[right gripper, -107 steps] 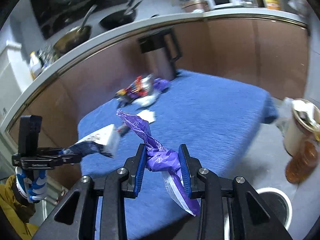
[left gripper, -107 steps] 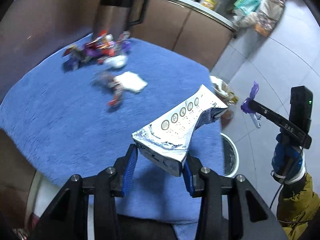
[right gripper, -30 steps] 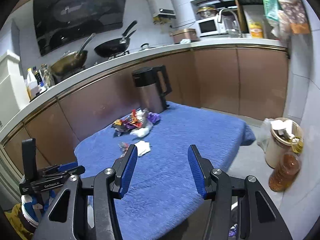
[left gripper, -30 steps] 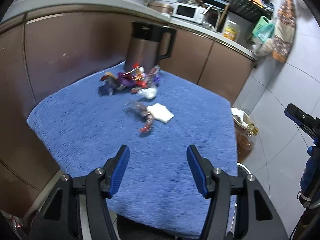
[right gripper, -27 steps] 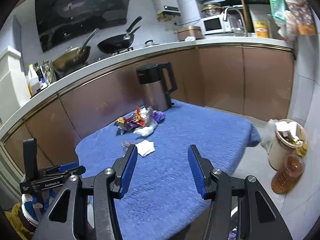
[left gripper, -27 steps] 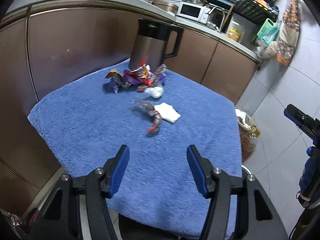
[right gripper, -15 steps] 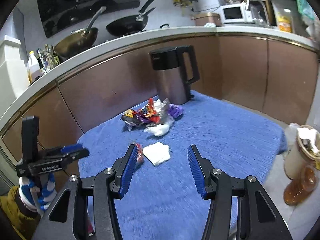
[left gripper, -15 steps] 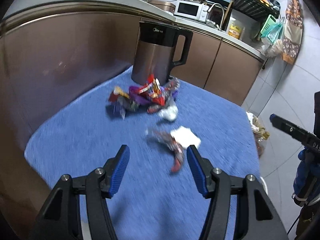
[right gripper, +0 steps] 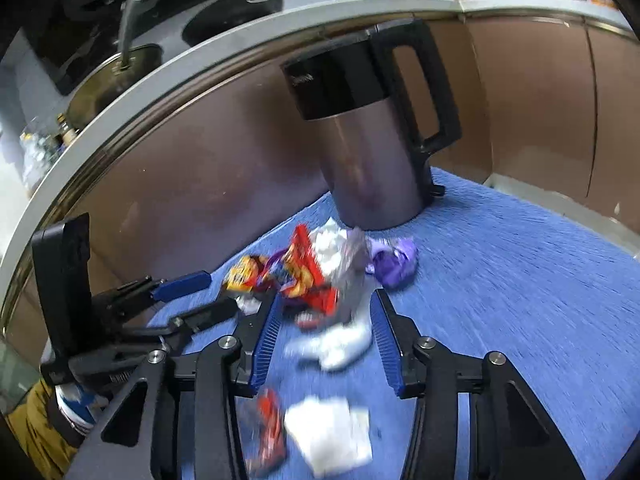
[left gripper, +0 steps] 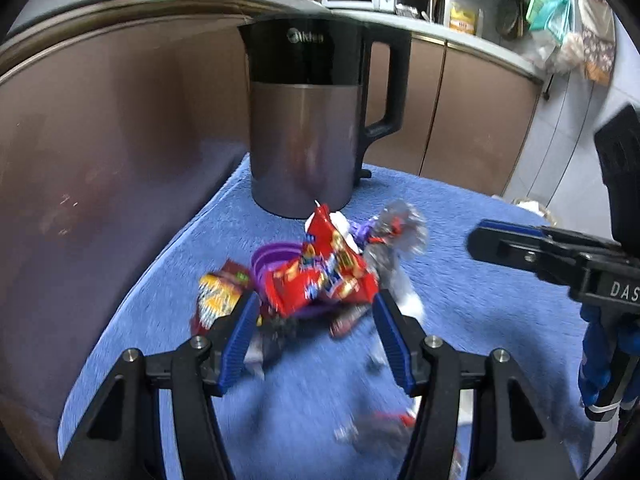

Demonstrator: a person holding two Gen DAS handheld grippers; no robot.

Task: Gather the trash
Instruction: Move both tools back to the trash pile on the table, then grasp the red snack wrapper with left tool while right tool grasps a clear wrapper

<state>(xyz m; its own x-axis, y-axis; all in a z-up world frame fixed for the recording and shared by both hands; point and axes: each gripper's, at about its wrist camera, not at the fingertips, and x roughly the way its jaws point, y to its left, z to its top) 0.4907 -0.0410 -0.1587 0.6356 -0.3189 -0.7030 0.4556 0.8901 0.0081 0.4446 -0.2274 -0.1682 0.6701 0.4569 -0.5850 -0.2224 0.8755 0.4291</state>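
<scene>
A pile of snack wrappers lies on the blue towel in front of the kettle: a red wrapper [left gripper: 320, 280], a yellow-red one [left gripper: 218, 294], a silver one [left gripper: 394, 248]. My left gripper [left gripper: 316, 334] is open, its fingers either side of the pile's near edge. My right gripper [right gripper: 324, 338] is open over a crumpled white tissue [right gripper: 340, 344], with the red wrapper [right gripper: 306, 276] and a purple wrapper [right gripper: 394, 264] just beyond. A flat white tissue [right gripper: 328, 436] and a red wrapper [right gripper: 270, 424] lie nearer, between the right fingers' bases.
A steel and black kettle [left gripper: 308, 120] stands right behind the pile, against brown cabinet fronts. The blue towel [right gripper: 520, 280] covers the table. The right gripper [left gripper: 532, 254] shows at the right of the left wrist view; the left gripper [right gripper: 180, 284] shows at the left of the right wrist view.
Both grippers, which earlier held a carton and a purple wrapper, are now open and empty. Both have moved forward across the table, close up to the wrapper pile by the kettle.
</scene>
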